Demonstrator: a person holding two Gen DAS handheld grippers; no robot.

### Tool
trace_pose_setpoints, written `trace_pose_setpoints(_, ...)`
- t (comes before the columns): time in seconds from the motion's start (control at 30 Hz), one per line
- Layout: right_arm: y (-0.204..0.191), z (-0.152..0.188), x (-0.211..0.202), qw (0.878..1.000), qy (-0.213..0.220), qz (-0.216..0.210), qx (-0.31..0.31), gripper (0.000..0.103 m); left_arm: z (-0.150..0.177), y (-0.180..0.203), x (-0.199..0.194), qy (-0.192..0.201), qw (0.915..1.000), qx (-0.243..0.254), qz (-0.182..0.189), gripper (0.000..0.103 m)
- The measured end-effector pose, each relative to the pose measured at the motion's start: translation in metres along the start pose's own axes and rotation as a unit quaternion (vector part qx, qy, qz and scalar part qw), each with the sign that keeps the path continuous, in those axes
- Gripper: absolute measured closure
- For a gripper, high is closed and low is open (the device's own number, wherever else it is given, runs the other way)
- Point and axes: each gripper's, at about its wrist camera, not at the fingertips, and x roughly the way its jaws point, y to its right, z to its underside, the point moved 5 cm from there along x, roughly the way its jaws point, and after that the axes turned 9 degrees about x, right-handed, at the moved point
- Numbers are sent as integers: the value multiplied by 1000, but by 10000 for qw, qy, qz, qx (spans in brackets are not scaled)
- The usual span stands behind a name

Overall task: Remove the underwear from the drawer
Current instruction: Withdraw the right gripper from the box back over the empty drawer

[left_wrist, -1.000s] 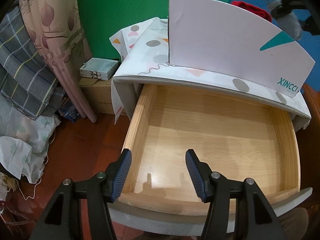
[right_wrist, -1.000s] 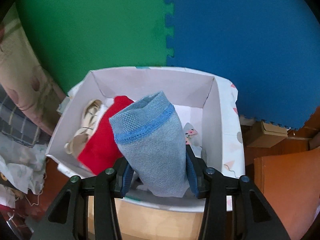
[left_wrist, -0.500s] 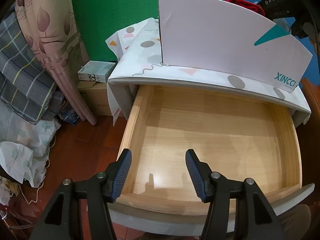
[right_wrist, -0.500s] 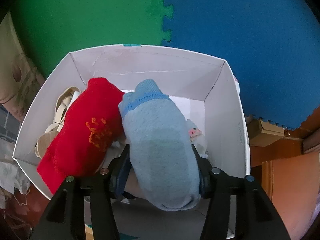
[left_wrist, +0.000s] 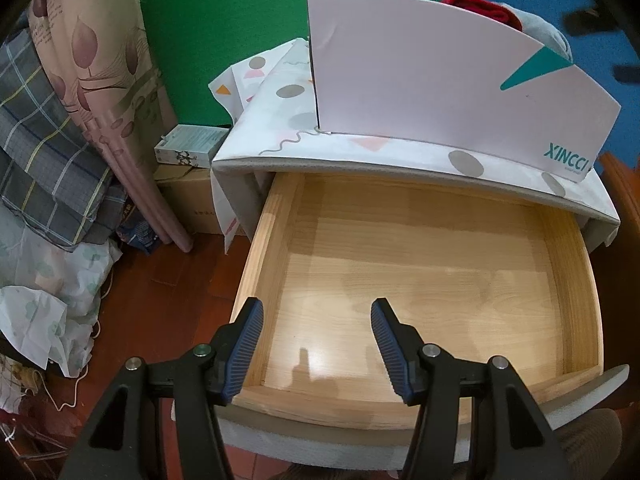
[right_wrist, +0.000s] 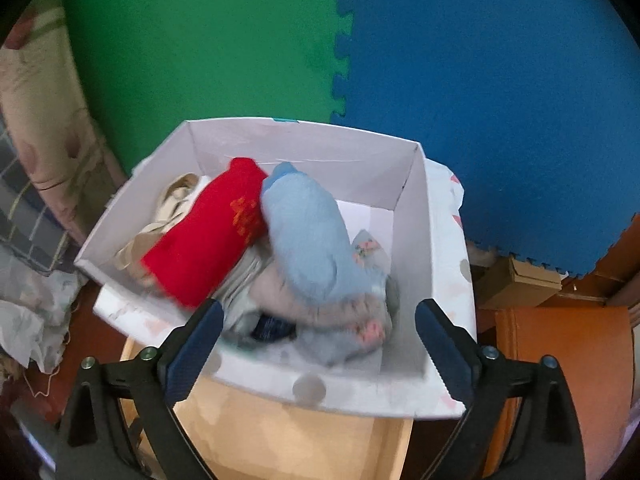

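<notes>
- The right gripper (right_wrist: 316, 350) hangs over the white box (right_wrist: 414, 216), its jaws opening wide with nothing between them; the pale blue underwear (right_wrist: 310, 232) lies free in the box, past the fingertips toward 12 o'clock.
- The left gripper (left_wrist: 317, 344) hovers over the near edge of the wooden drawer (left_wrist: 276, 240), jaws partly apart and empty.
- The step in hand looks like the release. To finish it well, the right gripper should lift straight off the pile with jaws wide, so neither pad snags the cloth and drags it out over the box wall.
- The drawer shows only bare wood in the left wrist view, so the task seems close to done. A look at its far corners under the cabinet top (left_wrist: 400, 148) would confirm nothing is left.
- The blue piece is rolled into a soft bundle with a darker band at its far end, tilted across the heap.
- At its 9 o'clock, touching it, lies a red roll (right_wrist: 208, 236) with orange stitching.
- Beige straps (right_wrist: 172, 200) sit further toward 9 o'clock, against the box wall.
- Greyish pieces (right_wrist: 340, 320) with small pink prints lie under and toward 6 o'clock of the blue bundle; this view is blurred, so their shapes are unclear.
- The box stands on the cloth-covered cabinet top, directly above the open drawer.
</notes>
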Motion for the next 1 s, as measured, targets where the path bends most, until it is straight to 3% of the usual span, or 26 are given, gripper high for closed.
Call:
trace_pose_setpoints(0.17,7,73,-26,9997,256,4,-25,1,2,-1,-7,142,9998,-65,101,45)
trace_pose_setpoints(0.43,23,160,-5,9997,-67,40,232,1,6,7,-19,275,9996,60,29,45)
trace_pose_setpoints(0.67,23,191,12,9994,-233,16,240,1,10,16,-25,318,9992,245,-13,45)
trace_pose_setpoints(1.0,19,194,19,9993,-336,96,122,1,10,19,-25,340,9988,339,-49,45)
